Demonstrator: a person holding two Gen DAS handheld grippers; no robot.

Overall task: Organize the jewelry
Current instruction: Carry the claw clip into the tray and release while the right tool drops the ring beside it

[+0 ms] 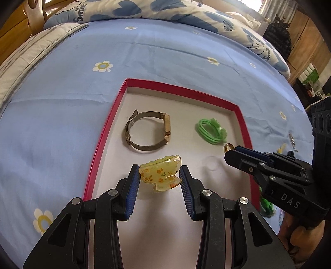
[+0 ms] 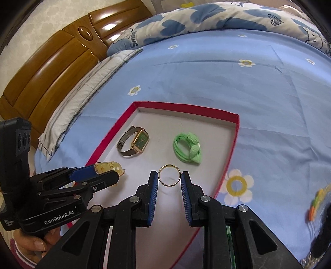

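Note:
A red-rimmed tray [image 1: 103,132] [image 2: 233,136] with a white floor lies on the blue bedsheet. Inside it rest a mesh-band watch [image 1: 148,130] [image 2: 134,142] with a green dial and a green hair tie [image 1: 211,131] [image 2: 187,148]. My left gripper [image 1: 159,175] [image 2: 103,172] is shut on a yellow floral hair claw [image 1: 160,175] [image 2: 107,166], held above the tray's near left part. My right gripper [image 2: 169,175] [image 1: 230,150] is shut on a gold ring [image 2: 169,175] [image 1: 228,147], held over the tray's near right part, just below the hair tie.
A blue-and-white quilt [image 1: 165,10] [image 2: 206,20] is bunched at the far side of the bed, beside a wooden headboard [image 2: 51,62]. Loose colourful items [image 2: 316,202] [image 1: 265,204] lie on the sheet right of the tray. A hand [image 2: 33,244] holds the left gripper.

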